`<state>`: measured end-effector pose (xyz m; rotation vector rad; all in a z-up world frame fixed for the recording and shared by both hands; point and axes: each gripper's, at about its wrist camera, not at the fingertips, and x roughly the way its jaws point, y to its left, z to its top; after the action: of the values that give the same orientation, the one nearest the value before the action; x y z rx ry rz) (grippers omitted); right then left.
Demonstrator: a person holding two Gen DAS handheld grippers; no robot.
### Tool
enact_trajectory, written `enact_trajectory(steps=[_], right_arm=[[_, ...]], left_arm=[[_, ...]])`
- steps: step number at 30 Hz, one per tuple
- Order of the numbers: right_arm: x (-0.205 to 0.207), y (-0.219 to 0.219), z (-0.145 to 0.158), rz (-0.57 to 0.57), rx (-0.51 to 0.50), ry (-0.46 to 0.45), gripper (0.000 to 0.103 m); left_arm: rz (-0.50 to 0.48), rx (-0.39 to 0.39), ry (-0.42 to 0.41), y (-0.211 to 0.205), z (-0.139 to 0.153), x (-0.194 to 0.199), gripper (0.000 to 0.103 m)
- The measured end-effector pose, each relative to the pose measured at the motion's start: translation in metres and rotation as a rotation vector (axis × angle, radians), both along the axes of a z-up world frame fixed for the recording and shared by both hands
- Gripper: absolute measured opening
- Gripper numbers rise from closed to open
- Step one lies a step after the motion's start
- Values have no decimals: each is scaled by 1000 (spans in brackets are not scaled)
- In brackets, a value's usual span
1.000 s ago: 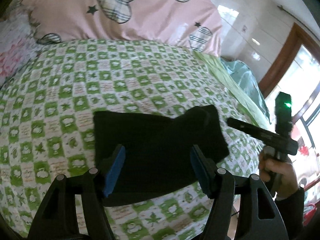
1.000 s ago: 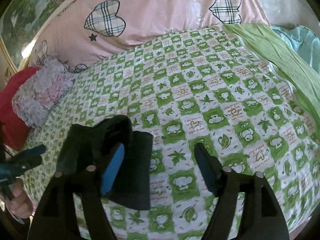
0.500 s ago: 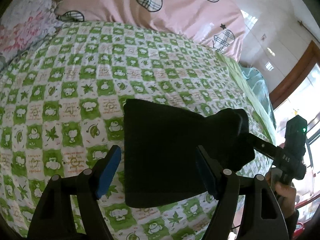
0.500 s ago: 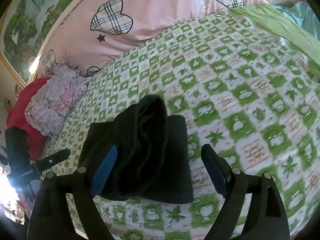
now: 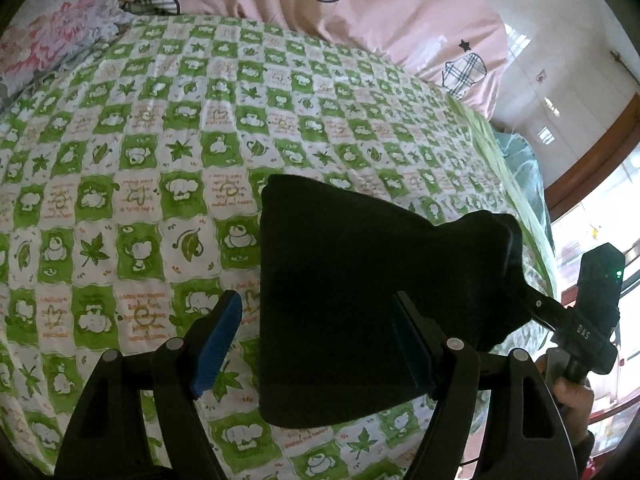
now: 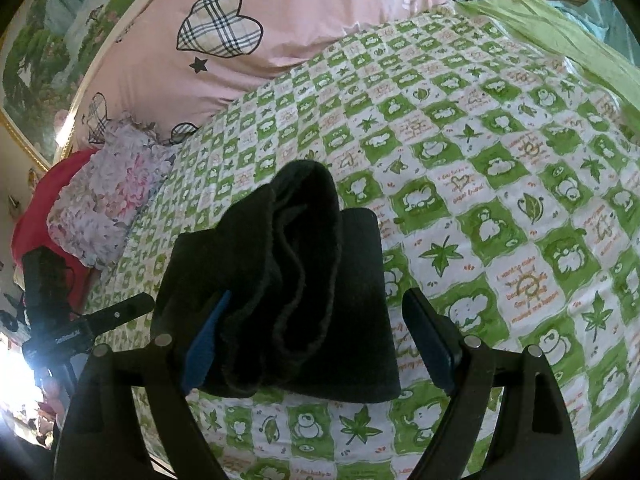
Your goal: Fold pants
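Black pants [image 5: 360, 288] lying as a compact dark bundle near the front edge of the green-and-white checked bedspread [image 5: 168, 140], pink heart-print quilt [image 5: 360, 12] well beyond at the head of the bed. Left gripper [image 5: 316, 340] spread wide, blue pads [image 5: 218, 336] apart and clamped on nothing, one finger over bare bedspread, the other over the flat part of the bundle. Right gripper [image 6: 320, 336] likewise spread apart, fingers either side of a thick raised roll of fabric [image 6: 296, 264] at the bundle's right end; roll seemingly resting against the left pad, though no pinch visible. Judging from the lie of the cloth: fold nearly done, with only this bulging end left to lay flat. To do it well, worth closing the right fingers low on the roll, catching all the layers at once, not just the top hem. Then carry across toward the left side in a low arc, no tugging, so the layers underneath keep square. Left gripper best pressed down on the flat panel as an anchor during the carry, then drawn outward along the top to smooth it. Risk: thick knit springing back up or sliding on the slick bedspread if released too high, so release only once settled on the stack
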<state>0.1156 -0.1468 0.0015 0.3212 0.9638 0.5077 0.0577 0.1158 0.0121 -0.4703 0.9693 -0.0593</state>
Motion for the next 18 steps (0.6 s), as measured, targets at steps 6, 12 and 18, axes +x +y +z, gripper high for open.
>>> enact_trajectory(steps=[6, 12, 18], right_arm=[[2, 6, -7, 6, -9, 9, 86], [4, 5, -15, 1, -2, 15, 86], [3, 4, -18, 1, 2, 12, 86]], left_arm=[[2, -4, 44, -1, -19, 11, 76], [-1, -10, 61, -3, -32, 18, 77], [-9, -17, 69, -4, -39, 24, 77]])
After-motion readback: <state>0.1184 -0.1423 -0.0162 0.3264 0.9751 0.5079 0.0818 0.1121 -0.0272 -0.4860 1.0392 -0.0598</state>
